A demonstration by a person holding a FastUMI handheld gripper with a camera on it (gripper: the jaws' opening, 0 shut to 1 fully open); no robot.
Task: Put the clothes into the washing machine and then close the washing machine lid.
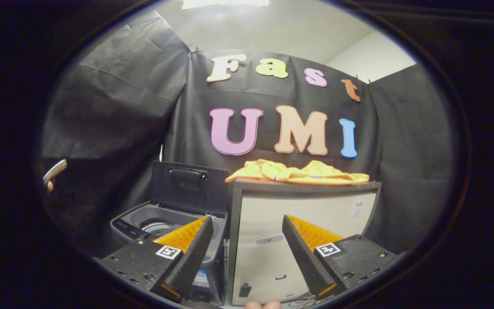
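A yellow garment (296,172) lies crumpled on top of a pale cabinet (302,223), beyond and above my fingers. To the cabinet's left stands a small top-loading washing machine (165,223) with its dark lid (189,180) raised upright and the drum opening showing. My gripper (247,221) is open, with a wide gap between its fingers and nothing held; the cabinet's front face shows through that gap. The left finger overlaps the washer's right front corner.
Black cloth walls close the booth behind and on both sides. A person's hand holding a flat object (54,171) shows at the far left. Fingertips (262,304) show just below the cabinet front.
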